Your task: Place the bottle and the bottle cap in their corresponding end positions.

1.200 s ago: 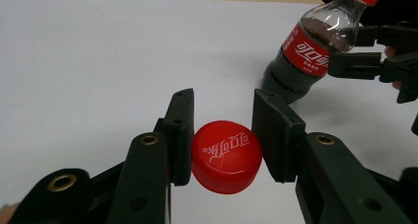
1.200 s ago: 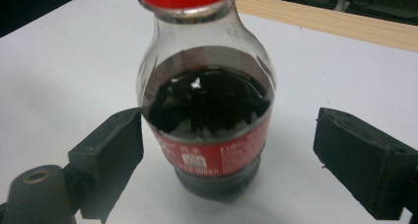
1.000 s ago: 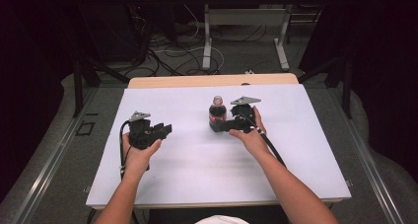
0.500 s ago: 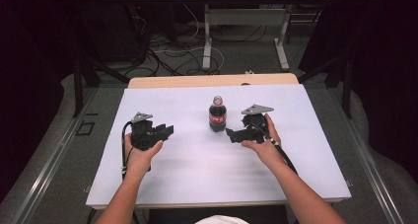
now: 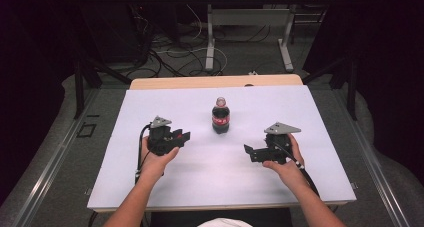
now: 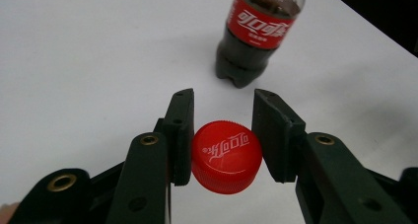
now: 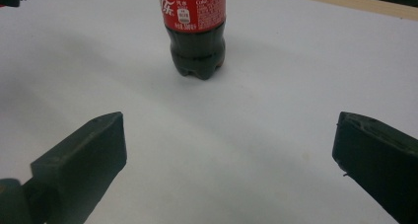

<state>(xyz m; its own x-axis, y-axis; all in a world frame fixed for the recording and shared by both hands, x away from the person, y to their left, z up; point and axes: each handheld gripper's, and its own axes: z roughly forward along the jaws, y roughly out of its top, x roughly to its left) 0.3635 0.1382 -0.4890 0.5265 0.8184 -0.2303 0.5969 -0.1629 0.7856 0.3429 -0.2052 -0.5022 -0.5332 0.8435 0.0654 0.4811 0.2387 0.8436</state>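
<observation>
A small cola bottle (image 5: 221,118) with a red label stands upright in the middle of the white table top (image 5: 310,112). My left gripper (image 5: 185,136) is left of it, shut on a red bottle cap (image 6: 226,157) that sits between the jaws; the bottle (image 6: 256,31) stands just beyond. My right gripper (image 5: 250,153) is to the bottle's right and nearer the person, jaws pointing left. In the right gripper view it (image 7: 229,123) stands wide open with nothing between the jaws, and the bottle (image 7: 196,31) is ahead, apart from it.
A wooden table edge (image 5: 215,81) shows behind the white sheet. Beyond it the floor holds cables (image 5: 190,49) and metal desk legs (image 5: 210,42). Dark stands flank both sides of the table.
My right gripper has drawn back from the bottle, moving right and toward the person. My left gripper, with the cap, has shifted a little right toward the bottle.
</observation>
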